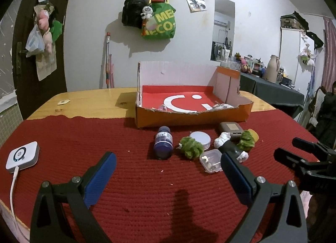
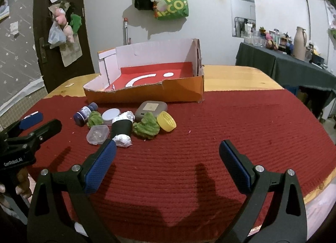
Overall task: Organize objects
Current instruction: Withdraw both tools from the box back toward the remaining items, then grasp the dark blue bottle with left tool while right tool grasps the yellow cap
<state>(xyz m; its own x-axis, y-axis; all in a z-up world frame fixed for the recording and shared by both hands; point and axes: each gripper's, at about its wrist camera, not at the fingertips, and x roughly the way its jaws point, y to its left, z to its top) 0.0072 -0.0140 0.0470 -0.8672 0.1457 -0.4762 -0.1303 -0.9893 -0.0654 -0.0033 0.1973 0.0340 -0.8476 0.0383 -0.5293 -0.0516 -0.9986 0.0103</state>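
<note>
both my claws, left claw (image 1: 168, 164) and right claw (image 2: 167, 151), spread apart, holding nothing | clutter packed touching on red mat: clear case (image 1: 211, 160), blue bottle (image 1: 163, 143), green pom-poms (image 1: 191, 147) | risk: grabbing one nudges neighbours, bottle rolls | torn cardboard box (image 1: 189, 114) beyond on tabletop

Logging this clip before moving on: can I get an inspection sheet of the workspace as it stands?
Surface: wooden table partly covered by a red mat.
Job's things: open cardboard box at the back; dark blue bottle on its side, round tin, clear plastic case, grey case, yellow cap, two green fuzzy pieces clustered on the mat.
Clutter: crumpled white paper.
Grippers: left tongs open, empty; right tongs open, empty.
Cables: white cable from a white device.
Surroundings: bags on the wall, door.
</note>
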